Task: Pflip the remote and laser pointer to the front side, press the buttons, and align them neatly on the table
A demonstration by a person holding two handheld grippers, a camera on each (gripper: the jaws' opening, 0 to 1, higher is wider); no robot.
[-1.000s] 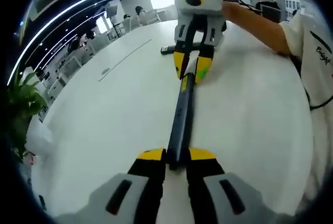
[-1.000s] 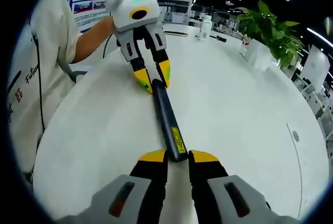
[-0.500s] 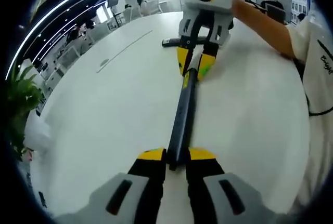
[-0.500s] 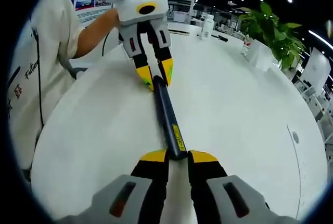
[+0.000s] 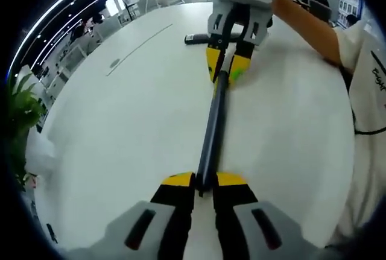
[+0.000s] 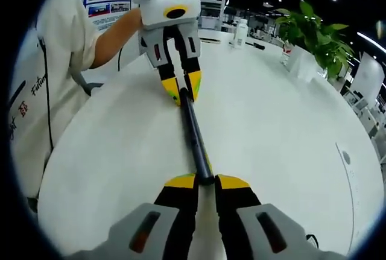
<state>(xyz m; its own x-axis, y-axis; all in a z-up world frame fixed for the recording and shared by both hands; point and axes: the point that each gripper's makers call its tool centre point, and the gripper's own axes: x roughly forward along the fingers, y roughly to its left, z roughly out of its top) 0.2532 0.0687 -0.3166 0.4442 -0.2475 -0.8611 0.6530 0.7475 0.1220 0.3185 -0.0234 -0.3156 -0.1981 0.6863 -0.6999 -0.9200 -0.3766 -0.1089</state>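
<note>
I have the long, slim black laser pointer [image 5: 212, 130] held by both ends above the round white table [image 5: 120, 133]. In the left gripper view, my left gripper [image 5: 205, 180] clenches the near end at 6 o'clock, and the right gripper [image 5: 227, 67] pinches the far end at 12 o'clock. A dark flat remote [image 5: 196, 38] lies on the table just beyond the right gripper, toward 11 o'clock. In the right gripper view, my right gripper [image 6: 205, 181] grasps the pointer's end with its yellow label at 6 o'clock, while the left gripper [image 6: 181, 88] clamps the other end at 12. A leafy green plant [image 6: 313, 34] stands at 2 o'clock.
</note>
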